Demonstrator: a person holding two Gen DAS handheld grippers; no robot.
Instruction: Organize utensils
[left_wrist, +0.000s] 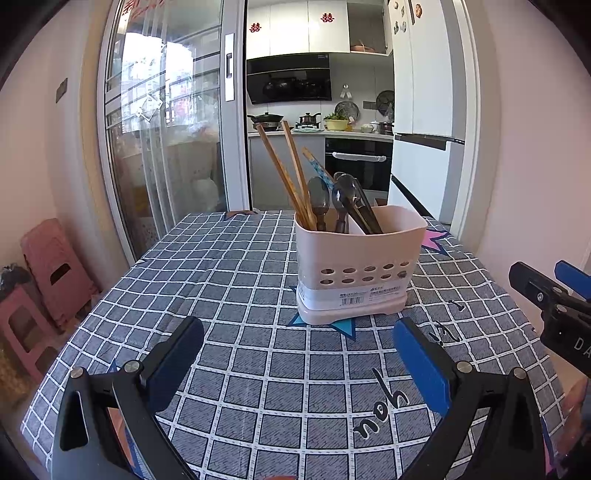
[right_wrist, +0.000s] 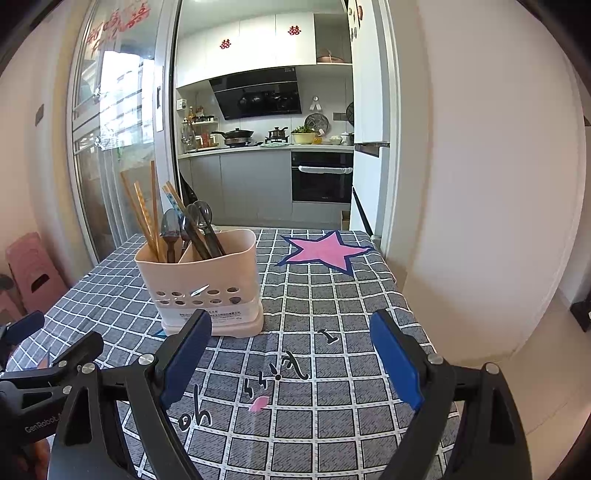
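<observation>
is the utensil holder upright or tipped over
Upright. The utensil holder sits flat on its base on the checked tablecloth, rim level, with chopsticks and spoons standing out of the top.

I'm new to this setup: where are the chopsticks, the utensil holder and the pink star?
chopsticks (left_wrist: 286, 173), left wrist view, mid-shaft.
utensil holder (left_wrist: 354, 251), left wrist view, front wall.
pink star (right_wrist: 325, 251), right wrist view, its centre.

Table (left_wrist: 258, 387) bare ahead of both grippers. Sole obstacle: utensil holder (left_wrist: 356, 266), upright mid-table; chopsticks (left_wrist: 284, 173) and spoons (left_wrist: 341, 197) project above its rim, blocking top approach there.
</observation>
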